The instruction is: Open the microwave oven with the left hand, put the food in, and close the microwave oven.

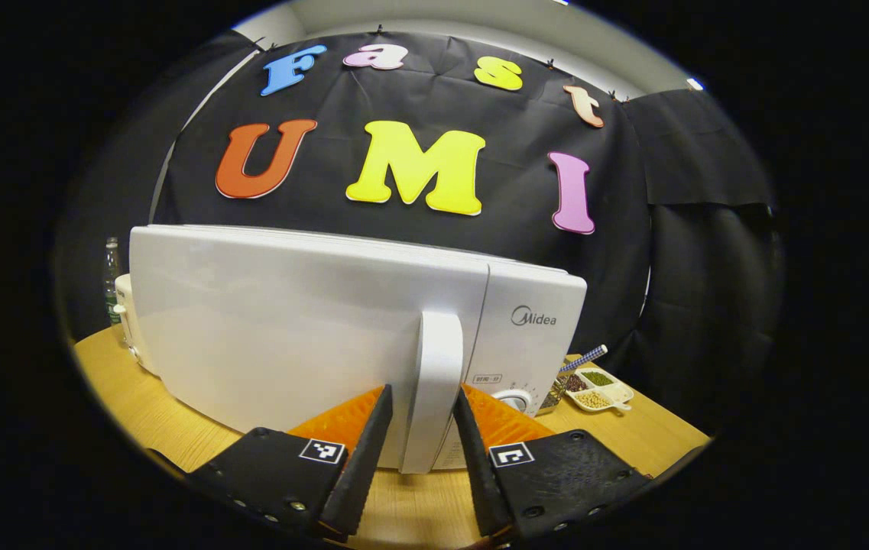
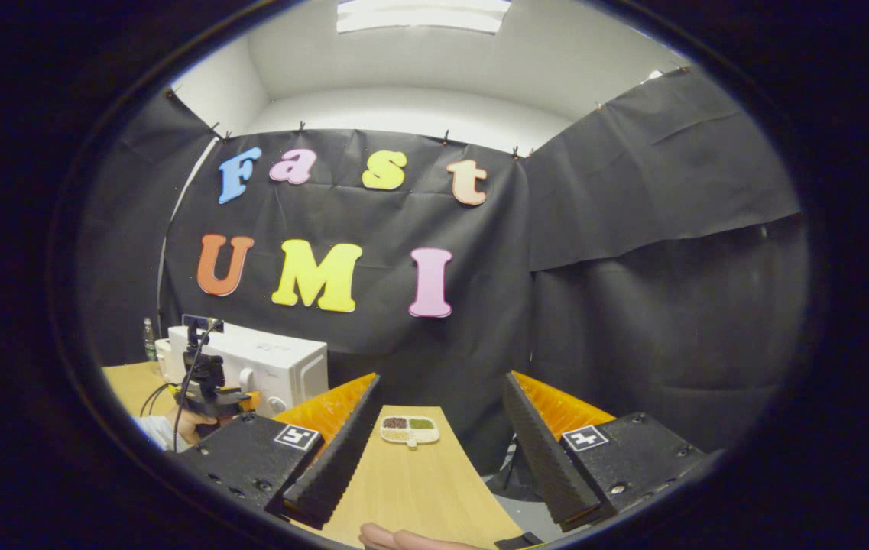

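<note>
The white microwave (image 1: 289, 336) stands on the wooden table (image 1: 136, 405), its vertical door handle (image 1: 438, 359) facing me. My left gripper (image 1: 423, 391) is open and straddles the handle; the right finger lies against it and a gap shows at the left finger. The food, a white divided dish of beans (image 1: 598, 391), lies to the right of the microwave. In the right gripper view the dish (image 2: 409, 429) sits on the table ahead of my open right gripper (image 2: 440, 378), apart from its fingers. Far left there, the left gripper (image 2: 209, 382) is at the microwave (image 2: 266, 363).
A bottle (image 1: 111, 279) and a cream-coloured appliance (image 1: 126, 305) stand behind the microwave at the left. A striped stick (image 1: 583, 359) lies beside the dish. The table's right edge (image 2: 480, 473) drops off near the black cloth wall. A hand (image 2: 403, 541) shows at the bottom.
</note>
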{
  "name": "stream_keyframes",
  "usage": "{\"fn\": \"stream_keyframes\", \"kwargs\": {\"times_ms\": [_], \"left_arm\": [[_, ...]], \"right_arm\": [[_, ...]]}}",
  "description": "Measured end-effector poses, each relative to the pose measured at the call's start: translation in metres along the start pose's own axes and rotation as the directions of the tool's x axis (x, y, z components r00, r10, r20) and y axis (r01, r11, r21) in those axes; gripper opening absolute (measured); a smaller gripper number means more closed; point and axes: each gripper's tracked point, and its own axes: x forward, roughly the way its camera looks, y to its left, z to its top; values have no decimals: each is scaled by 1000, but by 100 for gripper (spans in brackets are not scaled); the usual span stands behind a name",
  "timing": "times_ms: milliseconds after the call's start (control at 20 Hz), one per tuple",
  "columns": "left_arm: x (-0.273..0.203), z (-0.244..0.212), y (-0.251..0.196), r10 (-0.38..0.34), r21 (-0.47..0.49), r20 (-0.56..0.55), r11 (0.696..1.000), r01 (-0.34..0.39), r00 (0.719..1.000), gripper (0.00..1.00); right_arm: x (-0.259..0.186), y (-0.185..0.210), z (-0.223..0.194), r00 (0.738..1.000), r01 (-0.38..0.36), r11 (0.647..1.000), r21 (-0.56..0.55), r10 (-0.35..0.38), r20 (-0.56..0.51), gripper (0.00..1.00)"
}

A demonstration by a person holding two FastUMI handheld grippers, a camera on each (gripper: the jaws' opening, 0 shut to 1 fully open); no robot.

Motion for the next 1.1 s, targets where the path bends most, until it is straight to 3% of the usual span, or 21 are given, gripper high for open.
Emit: {"fn": "stream_keyframes", "kwargs": {"times_ms": [100,150,200,250,300,400,450,500,550,700,900,950,1000,1100], "left_arm": [[2,2,-5,-7,36,11,999,6,1000,45],[0,3,-5,-4,73,14,997,3,1000,25],[-1,2,-3,1,105,8,994,-2,1000,31],[-1,0,-2,9,117,2,993,-10,1000,23],[1,-3,-3,10,113,-10,994,-9,1000,20],[-5,-5,-3,7,107,-31,994,-4,999,9],[-3,-7,-2,4,108,-35,994,0,999,9],[-4,-7,-2,3,108,-40,994,1,999,10],[-6,-8,-1,1,106,-45,994,4,999,10],[-26,-7,-2,-5,107,-52,994,11,999,9],[-62,-14,4,-78,100,-57,992,83,995,9],[-71,-14,6,-88,101,-55,991,93,995,20],[-80,-13,8,-94,111,-50,989,100,994,12],[-97,-14,14,-107,140,-43,984,112,993,11]], "right_arm": [[0,7,-5,1000,-16,1000,-4,16,-21,100],[0,9,-6,999,-24,1000,-3,24,-26,95],[-1,9,-6,999,-26,1000,-1,25,-27,100],[-2,7,-5,999,-22,1000,0,22,-26,95],[-4,5,-3,1000,-17,1000,0,17,-25,100],[-8,4,-1,1000,-9,1000,-3,9,-22,95],[-12,3,0,1000,-8,1000,-5,7,-19,94],[-15,2,1,1000,-6,1000,-7,6,-19,100],[-19,0,1,1000,-4,1000,-9,4,-19,95],[-25,-2,1,1000,-3,1000,-11,3,-21,100],[-30,3,-1,999,-6,1000,-11,5,-38,100],[-32,4,-1,999,-6,1000,-12,5,-39,100],[-35,7,0,999,-9,1000,-14,8,-39,95],[-42,16,1,999,-19,1000,-16,18,-40,100]]}}
